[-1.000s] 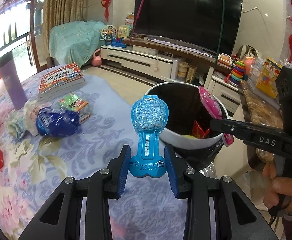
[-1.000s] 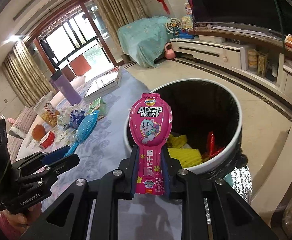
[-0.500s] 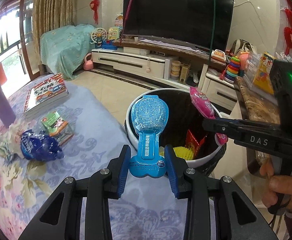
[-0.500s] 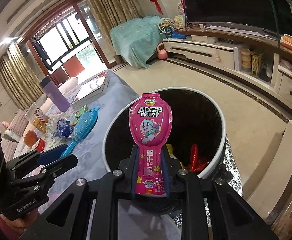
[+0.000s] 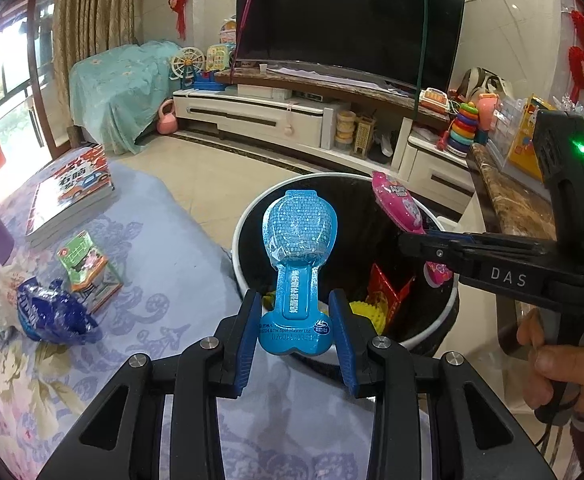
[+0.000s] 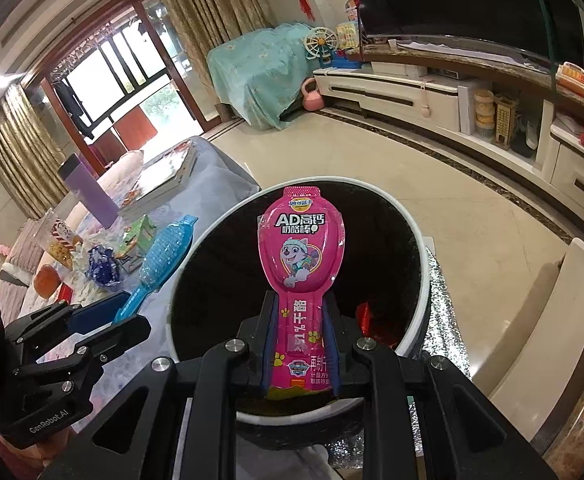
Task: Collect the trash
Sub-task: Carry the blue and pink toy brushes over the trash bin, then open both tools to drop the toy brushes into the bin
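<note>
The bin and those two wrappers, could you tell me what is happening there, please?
A person is clearing trash with a gripper in each hand. The left gripper holds a blue wrapper at the near rim of the bin. The right gripper holds a pink wrapper over the bin's opening. Neither is released yet.

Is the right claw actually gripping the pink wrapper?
Touching. The right wrist view shows both fingers of the right claw pressed against the pink wrapper stem.
</note>
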